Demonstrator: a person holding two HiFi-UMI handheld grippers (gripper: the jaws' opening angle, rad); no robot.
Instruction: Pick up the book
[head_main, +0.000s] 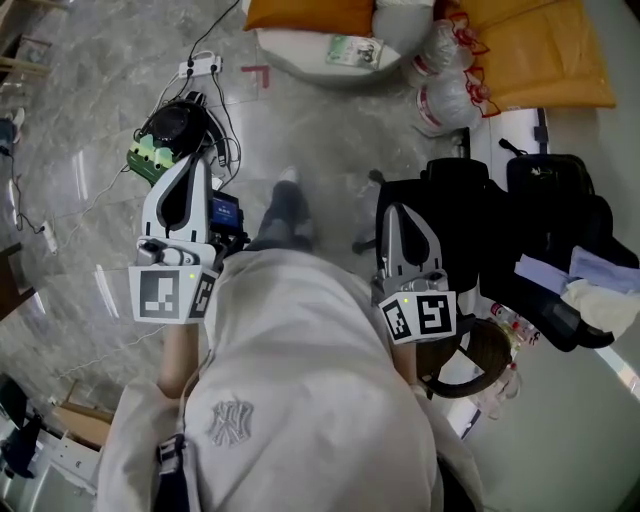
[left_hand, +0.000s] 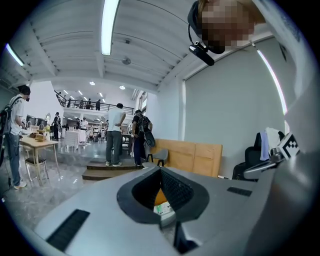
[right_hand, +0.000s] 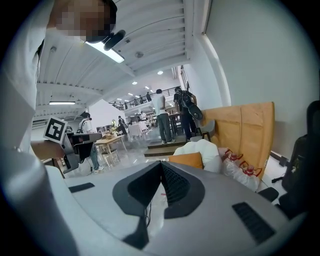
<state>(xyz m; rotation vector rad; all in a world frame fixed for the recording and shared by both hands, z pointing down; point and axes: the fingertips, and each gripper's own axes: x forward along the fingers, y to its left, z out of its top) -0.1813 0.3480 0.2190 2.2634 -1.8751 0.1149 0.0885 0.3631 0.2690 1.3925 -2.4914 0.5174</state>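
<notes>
at the tips: left gripper (head_main: 195, 160), jaws pressed together, nothing pinched. right gripper (head_main: 390, 208), jaws likewise pressed together, empty. in the left gripper view, a sliver of orange and a green-and-white cover show through the slot beneath the tips, well beyond them.

pose: both grippers held out ahead of the person's chest, side by side and apart, pointing forward and slightly downward. marker cubes sit nearest the body. a bare forearm (head_main: 175, 360) runs back from the left gripper into a pale hoodie (head_main: 300, 370).

task item: book (head_main: 355, 50), green-and-white cover, lying flat on a white beanbag (head_main: 295, 50) on the floor. it is well ahead of both grippers and touched by neither. orange cushion (head_main: 310, 12) on the same beanbag, just left of the book.

containers: two clear plastic bags (head_main: 445, 85) with red ties, on the floor just right of the beanbag; contents cannot be made out.

seating: black office chair (head_main: 545, 215) close beside the right gripper, with pale cloths (head_main: 595, 280) heaped on it.

floor (head_main: 80, 150): grey, marbled, glossy. white power strip (head_main: 200, 67) with cables trailing toward the left gripper.

background, gripper views: people (left_hand: 116, 132) standing on a low step, far off.
</notes>
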